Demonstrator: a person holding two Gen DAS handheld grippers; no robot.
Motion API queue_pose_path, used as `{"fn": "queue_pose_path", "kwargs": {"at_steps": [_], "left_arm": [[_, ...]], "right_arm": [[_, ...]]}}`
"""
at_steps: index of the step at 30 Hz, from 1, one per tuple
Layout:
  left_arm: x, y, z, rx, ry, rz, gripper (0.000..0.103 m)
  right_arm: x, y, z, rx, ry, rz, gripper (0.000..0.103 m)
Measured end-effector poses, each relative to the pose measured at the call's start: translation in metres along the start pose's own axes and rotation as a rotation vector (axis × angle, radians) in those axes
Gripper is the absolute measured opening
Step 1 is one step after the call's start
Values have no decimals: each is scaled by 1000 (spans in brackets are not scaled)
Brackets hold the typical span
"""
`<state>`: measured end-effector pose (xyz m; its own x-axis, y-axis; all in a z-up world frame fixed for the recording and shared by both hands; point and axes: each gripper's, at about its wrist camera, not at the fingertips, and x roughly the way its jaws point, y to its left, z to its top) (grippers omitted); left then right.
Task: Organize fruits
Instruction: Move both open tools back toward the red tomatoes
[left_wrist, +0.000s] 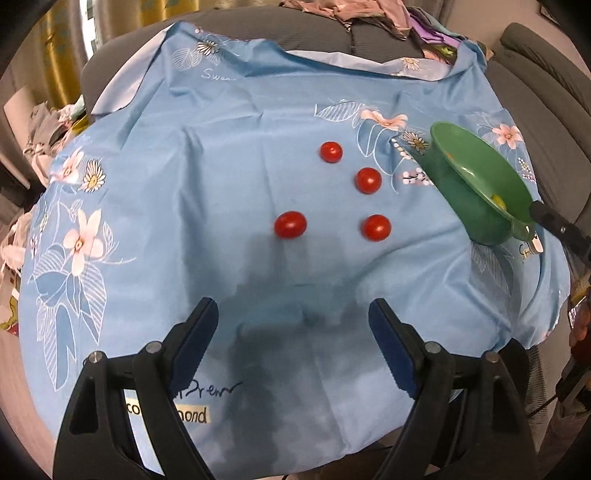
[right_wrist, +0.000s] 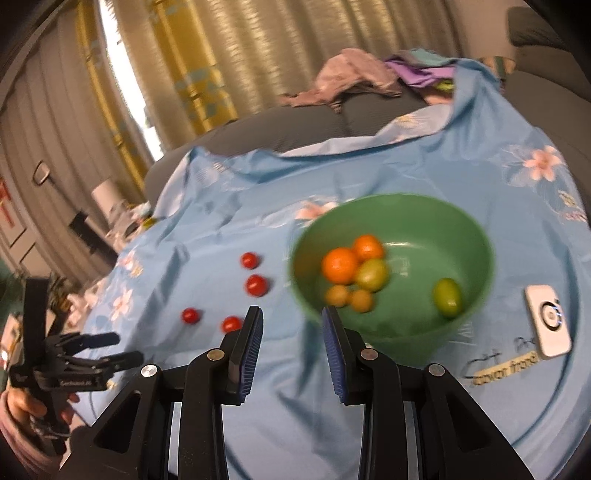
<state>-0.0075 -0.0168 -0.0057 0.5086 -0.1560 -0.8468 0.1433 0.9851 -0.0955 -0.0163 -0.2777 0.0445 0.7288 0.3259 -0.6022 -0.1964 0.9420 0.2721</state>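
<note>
Left wrist view: your left tongs (left_wrist: 292, 304) hang wide open, empty, over the near part of the blue cloth (left_wrist: 221, 166). Four cherry tomatoes sit mid-cloth, apart from each other; nearest two (left_wrist: 290, 224) & (left_wrist: 376, 228), then two further back (left_wrist: 368, 180), (left_wrist: 331, 151). They're prob. light, smooth, thin-skinned and apt to roll, so close across the belly, gentle squeeze, no pinching the ends. The right tongs (right_wrist: 291, 311) are narrow but parted, nothing between, tips right by the green bowl (right_wrist: 388, 197) rim near the cloth's right edge. The bowl holds orange and green fruit (right_wrist: 340, 265). It looks like stiff plastic; take it by the rim.
</note>
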Motion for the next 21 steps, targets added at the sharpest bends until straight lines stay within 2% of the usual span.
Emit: {"fn": "queue_pose_path", "kwargs": {"at_steps": [5, 11, 21], "left_arm": [[1, 2, -5, 0, -6, -16, 84], [4, 6, -8, 14, -16, -36, 84], [15, 17, 3, -5, -43, -88, 84]], "right_arm": [[22, 28, -10, -79, 75, 51, 34], [49, 45, -18, -109, 145, 91, 34], [94, 64, -21, -152, 234, 102, 34]]}}
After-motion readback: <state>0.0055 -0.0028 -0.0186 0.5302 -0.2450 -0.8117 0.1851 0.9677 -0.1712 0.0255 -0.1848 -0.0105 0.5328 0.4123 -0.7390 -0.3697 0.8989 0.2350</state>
